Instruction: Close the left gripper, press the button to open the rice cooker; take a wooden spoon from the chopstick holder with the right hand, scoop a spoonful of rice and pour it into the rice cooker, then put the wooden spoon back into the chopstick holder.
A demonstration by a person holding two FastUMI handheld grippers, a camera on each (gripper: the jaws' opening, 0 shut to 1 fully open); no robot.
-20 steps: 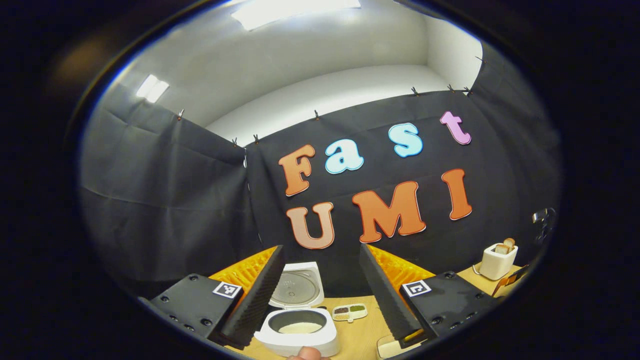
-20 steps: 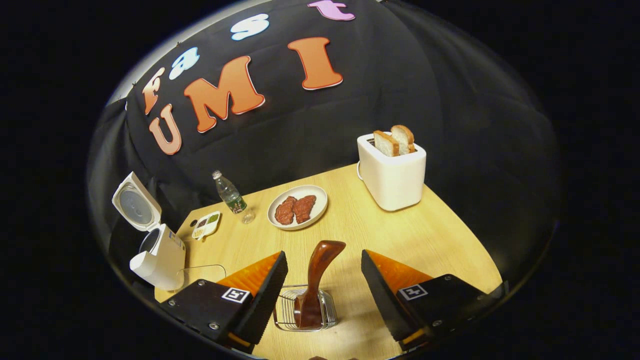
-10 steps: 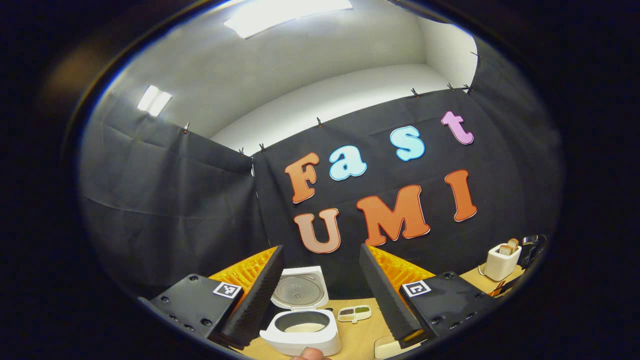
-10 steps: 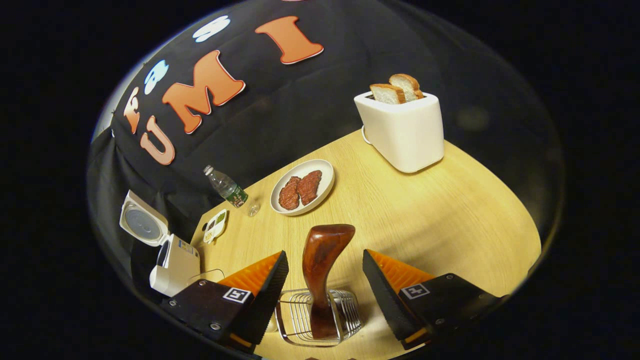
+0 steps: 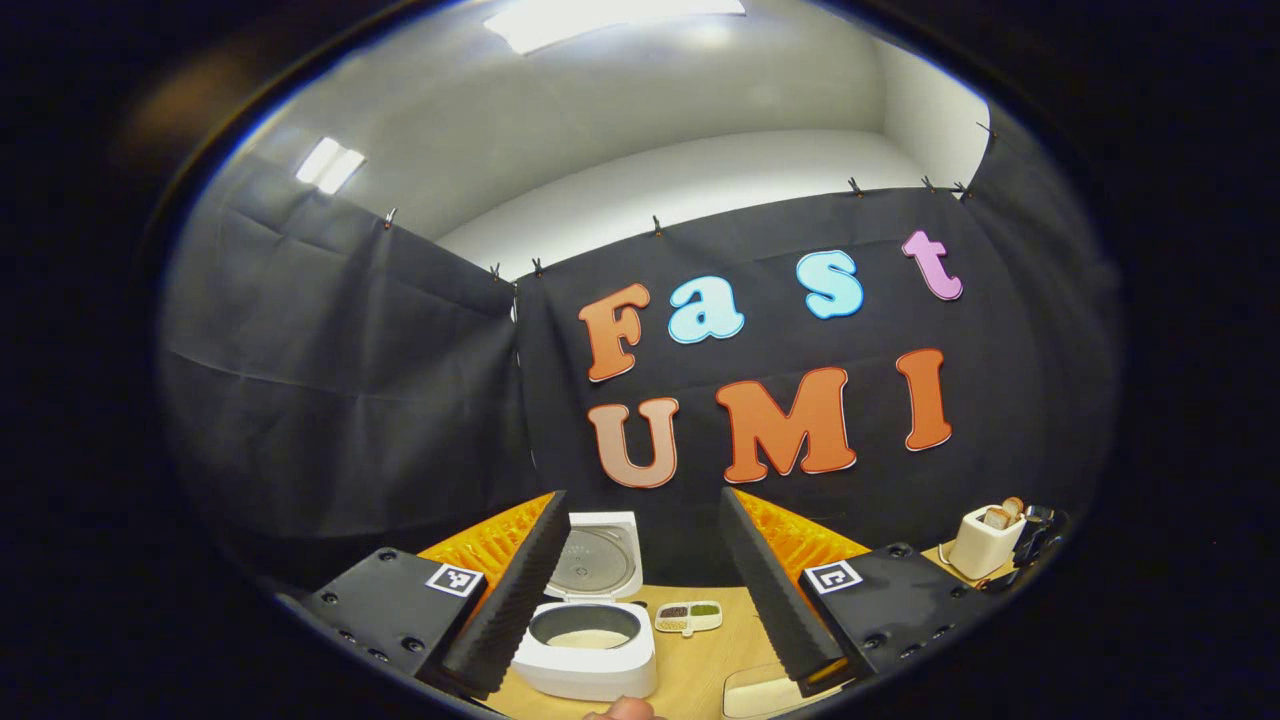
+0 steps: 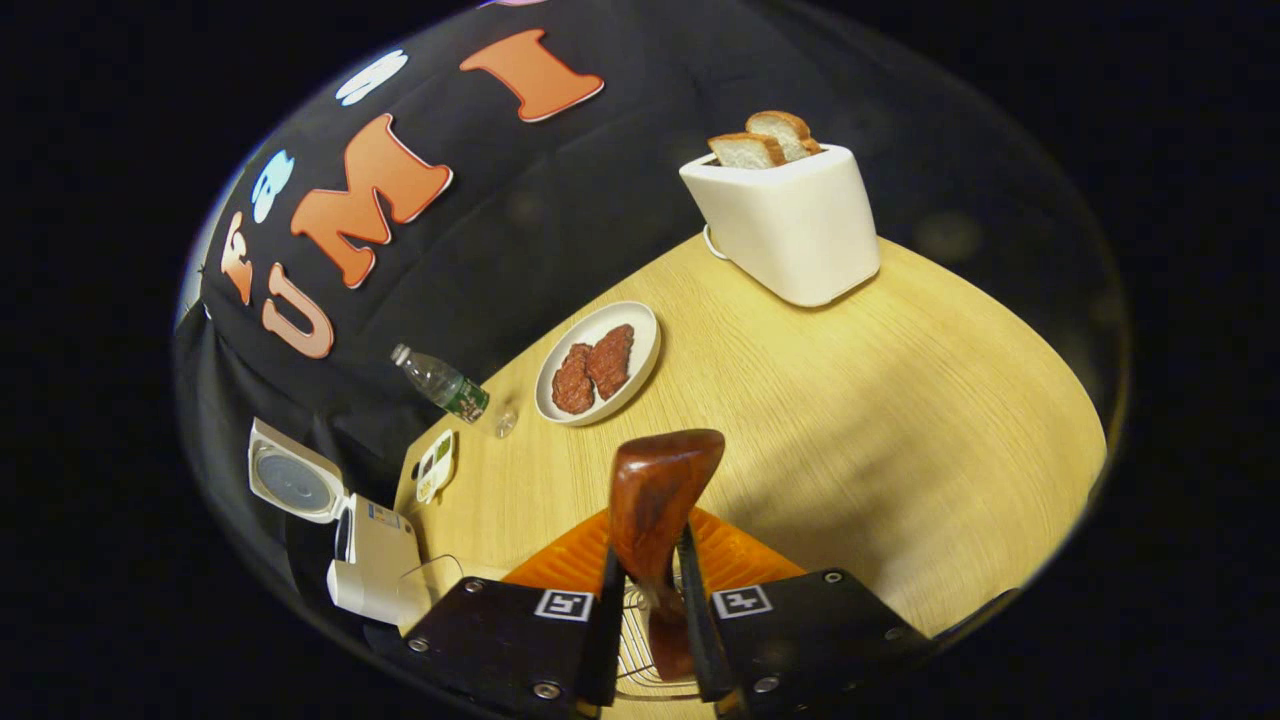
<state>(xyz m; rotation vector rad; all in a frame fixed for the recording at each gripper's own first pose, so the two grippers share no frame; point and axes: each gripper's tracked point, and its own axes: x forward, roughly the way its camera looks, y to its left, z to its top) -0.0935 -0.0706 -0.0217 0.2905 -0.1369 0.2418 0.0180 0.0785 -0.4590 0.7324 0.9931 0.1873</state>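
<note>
Presently, plate [image 6: 600, 362] and toaster [image 6: 785, 220] stand beyond the chopstick holder [image 6: 640, 652]; right gripper [image 6: 650, 600] jaws clamp the wooden spoon [image 6: 655, 500]. Left gripper [image 5: 640, 590] jaws gape wide, empty, over the open rice cooker [image 5: 588, 650].

The chopstick holder [image 6: 640, 650] is mostly hidden behind the right hand-held gripper [image 6: 650, 620], its contents unclear.

No legible text; square coded markers on right gripper [image 6: 648, 620] fingers, bottle [image 6: 440, 384] label unreadable.

Rice cooker [image 5: 588, 650] open; wooden spoon [image 6: 655, 510] upright in chopstick holder [image 6: 640, 655].
</note>
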